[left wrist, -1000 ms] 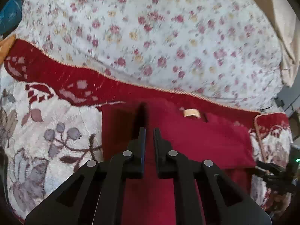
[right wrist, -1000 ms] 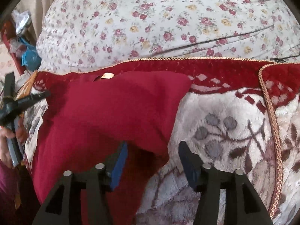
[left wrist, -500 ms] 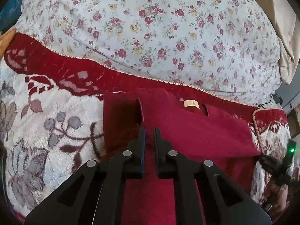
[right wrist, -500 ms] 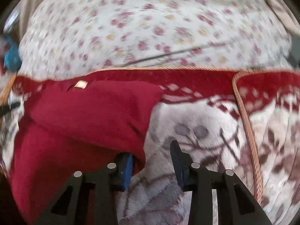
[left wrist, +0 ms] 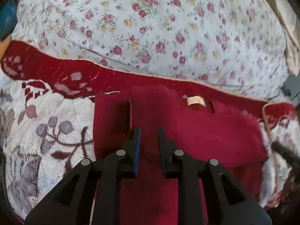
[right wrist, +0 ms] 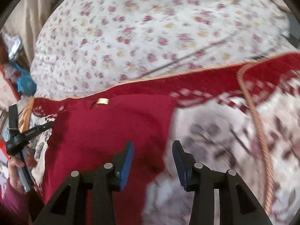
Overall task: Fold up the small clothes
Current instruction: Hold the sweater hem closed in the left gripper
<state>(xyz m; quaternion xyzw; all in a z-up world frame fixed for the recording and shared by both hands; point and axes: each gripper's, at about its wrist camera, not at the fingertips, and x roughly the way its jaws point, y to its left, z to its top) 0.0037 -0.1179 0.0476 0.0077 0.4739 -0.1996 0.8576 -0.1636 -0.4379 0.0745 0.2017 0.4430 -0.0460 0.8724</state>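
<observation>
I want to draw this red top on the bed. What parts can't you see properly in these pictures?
- Red garment, left wrist view: its near part is covered by the left gripper and cut off by the bottom edge.
- Neck label, right wrist view: too small to read.
- Patterned blanket, right wrist view: the pattern is smeared by motion blur.
- Floral sheet, both views: the far edge runs out of the picture.
</observation>
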